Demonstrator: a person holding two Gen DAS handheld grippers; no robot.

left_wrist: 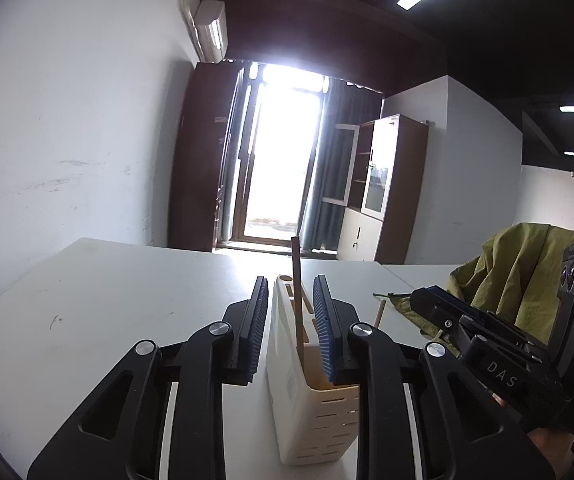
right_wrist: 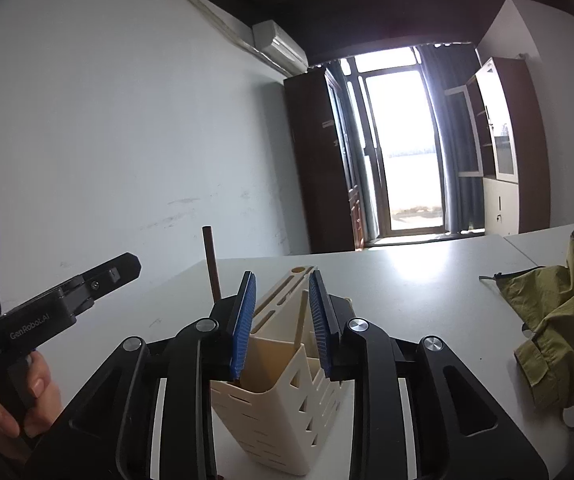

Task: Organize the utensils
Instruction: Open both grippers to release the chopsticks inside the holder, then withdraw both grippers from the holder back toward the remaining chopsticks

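A big white table [left_wrist: 107,280] is seen, and a green jacket [right_wrist: 567,320] is laid on its far right side. A cream utensil holder [left_wrist: 311,412] is stood upright on the table, right in front of both grippers. It looks light and stiff, made of smooth plastic with slots, so it could be tipped or slid by a small push.

A brown stick [left_wrist: 298,292] is stood up inside 1 slot of the holder. A paler stick [right_wrist: 299,326] is seen in another slot. Both look thin, hard and light. Each is best taken near its top end, where it pokes out.

The left gripper [left_wrist: 290,330] is held a little open, with nothing pinched. The brown stick and the holder's top are seen between its blue pads [left_wrist: 325,332], but it cannot be told if they are touched.

The right gripper [right_wrist: 283,322] is also held a little open and empty, with the paler stick between its jaws.
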